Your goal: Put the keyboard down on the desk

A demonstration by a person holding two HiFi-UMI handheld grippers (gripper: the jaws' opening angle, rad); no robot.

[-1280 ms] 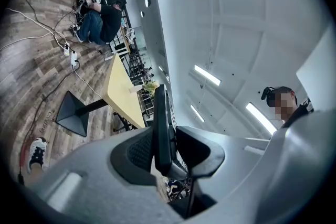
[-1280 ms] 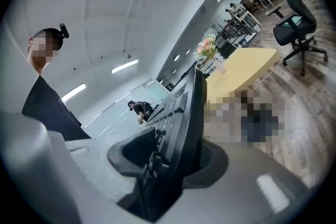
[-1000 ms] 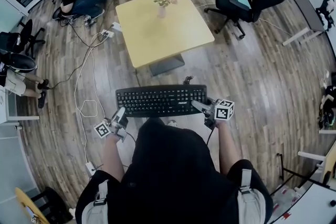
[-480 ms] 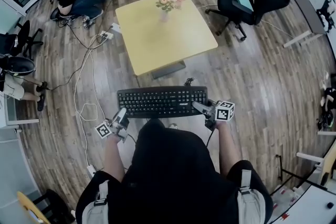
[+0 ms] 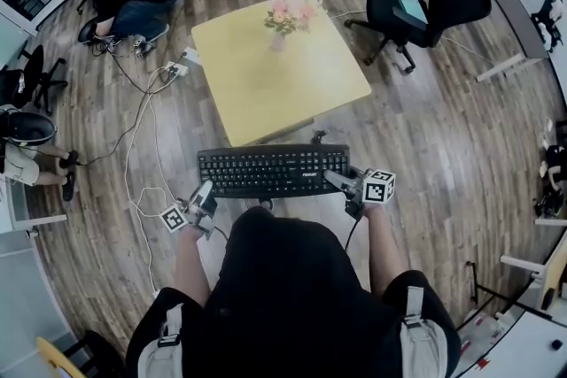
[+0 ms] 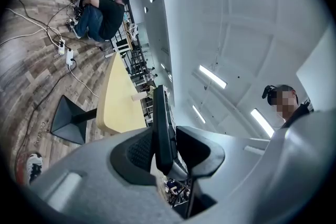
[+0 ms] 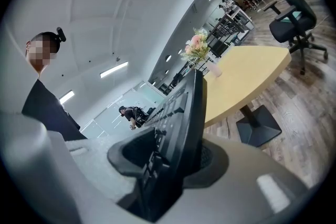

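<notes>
Yellow desk (image 5: 283, 80) beyond keyboard (image 5: 271, 170) (clamped both ends)

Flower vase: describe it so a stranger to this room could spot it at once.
Find the square yellow table on the wood floor. Near its far edge stands the flower vase, pink blooms, the only thing on that tabletop.

Matt black plastic keyboard (image 5: 272, 170), smooth pale wood desk (image 5: 275, 80), grained wood-plank floor (image 5: 443, 128)
</notes>
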